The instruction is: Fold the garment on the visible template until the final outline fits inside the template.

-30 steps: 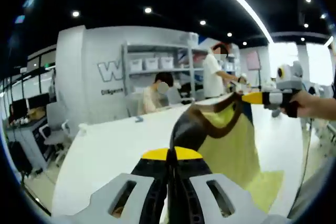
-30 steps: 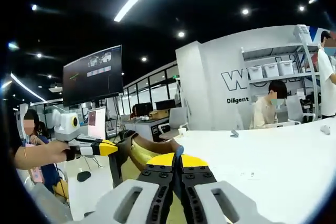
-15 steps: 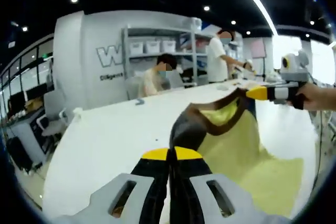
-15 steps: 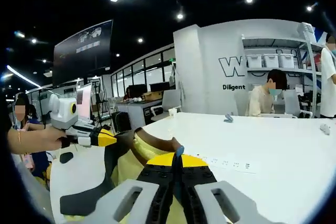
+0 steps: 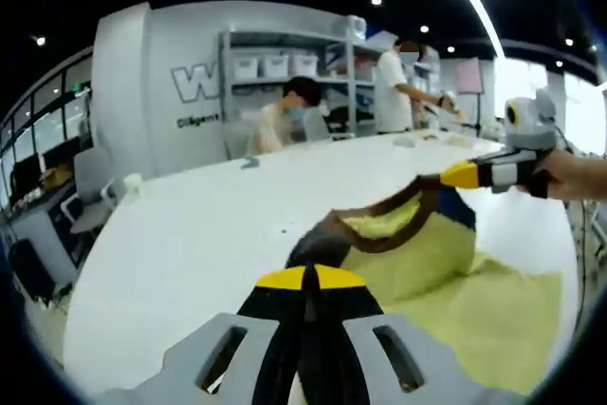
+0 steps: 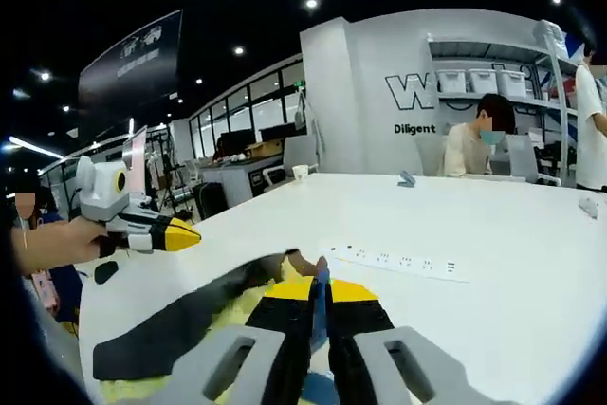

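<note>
Both tools clamped on yellow garment (image 5: 446,263) collar: left tool (image 5: 305,284), right tool (image 6: 319,289). Garment stretched between them, trailing onto white bench (image 5: 190,244).

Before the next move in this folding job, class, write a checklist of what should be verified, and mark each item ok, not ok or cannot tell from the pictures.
1. Left tool shut on the shirt: ok, its yellow tips meet on the dark collar edge.
2. Right tool shut on the shirt: ok, tips closed with fabric between them.
3. Collar stretched between both tools: ok, a dark band spans from one to the other.
4. Lower part of the shirt resting on the table: ok.
5. Template under the shirt: cannot tell.
6. Power strip apart from the shirt: ok.
</note>
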Tool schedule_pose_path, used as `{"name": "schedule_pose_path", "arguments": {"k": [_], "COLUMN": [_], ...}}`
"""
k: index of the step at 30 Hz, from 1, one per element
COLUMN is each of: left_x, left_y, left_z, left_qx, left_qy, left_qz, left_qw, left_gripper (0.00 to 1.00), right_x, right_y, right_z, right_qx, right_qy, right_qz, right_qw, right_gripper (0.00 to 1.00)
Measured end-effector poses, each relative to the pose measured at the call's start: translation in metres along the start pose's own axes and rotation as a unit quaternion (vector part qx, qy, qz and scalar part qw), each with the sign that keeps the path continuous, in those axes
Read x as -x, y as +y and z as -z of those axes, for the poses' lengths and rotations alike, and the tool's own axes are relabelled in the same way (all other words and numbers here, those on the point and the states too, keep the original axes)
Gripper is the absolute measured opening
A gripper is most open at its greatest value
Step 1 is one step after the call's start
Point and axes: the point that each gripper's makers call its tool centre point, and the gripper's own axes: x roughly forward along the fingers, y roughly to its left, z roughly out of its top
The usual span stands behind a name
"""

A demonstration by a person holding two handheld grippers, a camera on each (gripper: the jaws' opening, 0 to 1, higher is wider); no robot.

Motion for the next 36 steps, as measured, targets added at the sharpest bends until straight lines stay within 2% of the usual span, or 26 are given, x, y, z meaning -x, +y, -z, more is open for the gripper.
{"name": "schedule_pose_path", "arguments": {"k": [2, 4, 10, 13, 17, 20, 22, 24, 26, 27, 29, 32, 35, 36], "left_x": [0.0, 0.003, 0.02, 0.031, 0.037, 0.046, 0.05, 0.053, 0.057, 0.066, 0.078, 0.088, 0.095, 0.101], "left_y": [0.002, 0.004, 0.005, 0.0, -0.001, -0.003, -0.003, -0.003, -0.012, -0.017, -0.022, -0.026, -0.026, -0.025], "left_z": [0.003, 0.008, 0.027, 0.043, 0.05, 0.057, 0.06, 0.061, 0.06, 0.069, 0.082, 0.087, 0.093, 0.099], "left_qx": [0.0, -0.001, 0.013, 0.026, 0.034, 0.04, 0.047, 0.062, 0.087, 0.077, 0.073, 0.072, 0.075, 0.079], "left_qy": [0.005, 0.007, 0.025, 0.037, 0.041, 0.049, 0.051, 0.049, 0.036, 0.053, 0.069, 0.075, 0.084, 0.091], "left_qz": [0.0, -0.001, -0.008, -0.011, -0.011, -0.012, -0.013, -0.012, -0.003, 0.002, 0.005, 0.003, 0.0, -0.003], "left_qw": [1.0, 1.0, 0.9996, 0.9989, 0.9986, 0.998, 0.9975, 0.9968, 0.9956, 0.9956, 0.9949, 0.9945, 0.9936, 0.9928], "left_gripper": [0.01, 0.01, 0.04, 0.05, 0.07, 0.13, 0.21, 0.29, 0.34, 0.36, 0.35, 0.3, 0.38, 0.4], "right_x": [-0.002, -0.001, 0.009, 0.013, 0.014, 0.019, 0.024, 0.025, 0.027, 0.027, 0.03, 0.033, 0.038, 0.04], "right_y": [-0.003, -0.008, -0.013, -0.013, -0.012, -0.014, -0.011, -0.009, -0.006, -0.005, -0.001, -0.001, 0.004, 0.0], "right_z": [0.009, 0.019, 0.025, 0.024, 0.023, 0.021, 0.02, 0.019, 0.021, 0.022, 0.029, 0.035, 0.035, 0.038], "right_qx": [-0.006, -0.005, -0.014, -0.013, -0.011, -0.012, -0.012, -0.009, -0.012, -0.014, 0.0, 0.026, -0.016, -0.013], "right_qy": [0.009, 0.021, 0.028, 0.026, 0.026, 0.024, 0.022, 0.022, 0.016, 0.018, 0.025, 0.036, 0.022, 0.025], "right_qz": [0.005, 0.018, 0.025, 0.023, 0.024, 0.028, 0.028, 0.027, 0.022, 0.023, 0.021, 0.021, 0.013, 0.016], "right_qw": [0.9999, 0.9996, 0.9992, 0.9993, 0.9993, 0.9993, 0.9993, 0.9993, 0.9996, 0.9995, 0.9995, 0.9988, 0.9995, 0.9995], "right_gripper": [0.04, 0.03, 0.03, 0.03, 0.03, 0.03, 0.05, 0.13, 0.22, 0.26, 0.29, 0.35, 0.46, 0.49]}}
